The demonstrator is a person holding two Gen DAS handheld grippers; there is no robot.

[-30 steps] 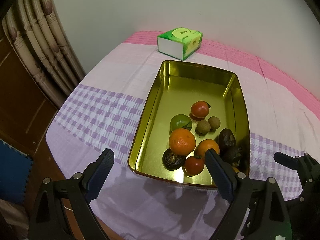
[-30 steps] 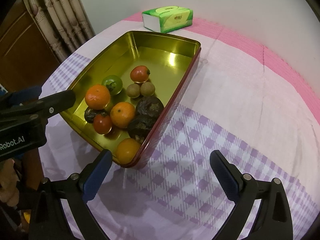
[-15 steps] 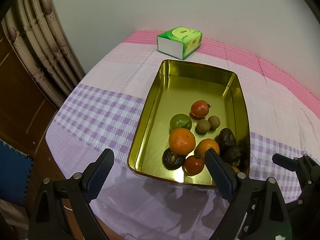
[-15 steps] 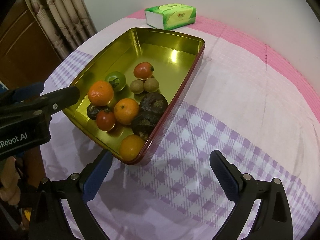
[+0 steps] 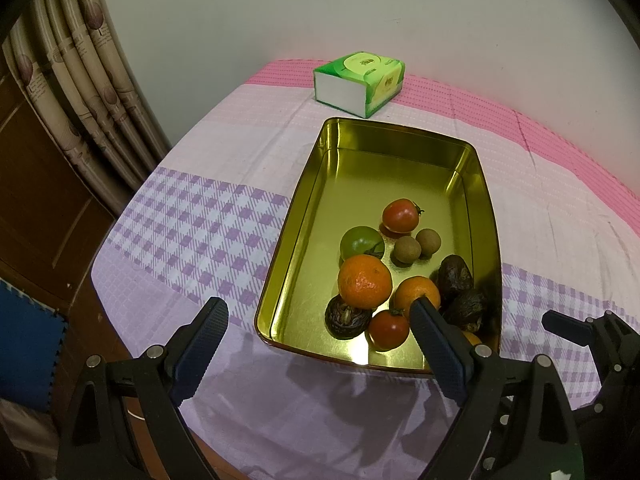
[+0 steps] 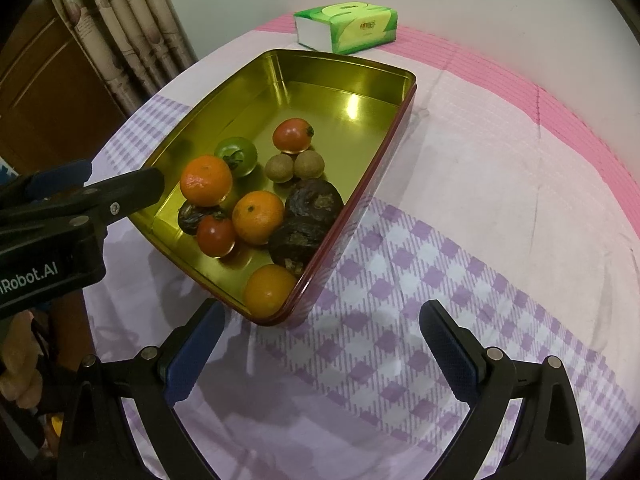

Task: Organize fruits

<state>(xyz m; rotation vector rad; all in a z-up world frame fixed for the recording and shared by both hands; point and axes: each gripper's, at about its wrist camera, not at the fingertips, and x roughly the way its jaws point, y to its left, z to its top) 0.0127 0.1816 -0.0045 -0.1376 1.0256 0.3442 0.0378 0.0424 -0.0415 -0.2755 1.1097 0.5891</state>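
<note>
Left gripper (image 5: pixel 316 340) is spread wide with nothing in it, hanging over the near edge of the gold tin tray (image 5: pixel 304 216). All the fruit is bunched in the tray's near half: a green tomato (image 5: pixel 362 242), a mandarin (image 5: pixel 364 281), two red tomatoes, two small brown round ones (longans, I think) (image 5: pixel 407 249), and dark wrinkly fruits by the right wall that I can't really identify. Right gripper (image 6: pixel 322 334) is also wide and empty, over the checked tablecloth (image 6: pixel 400 320) just off the tray's near right corner. A green tissue pack (image 6: pixel 348 26) sits by the table's far edge.
</note>
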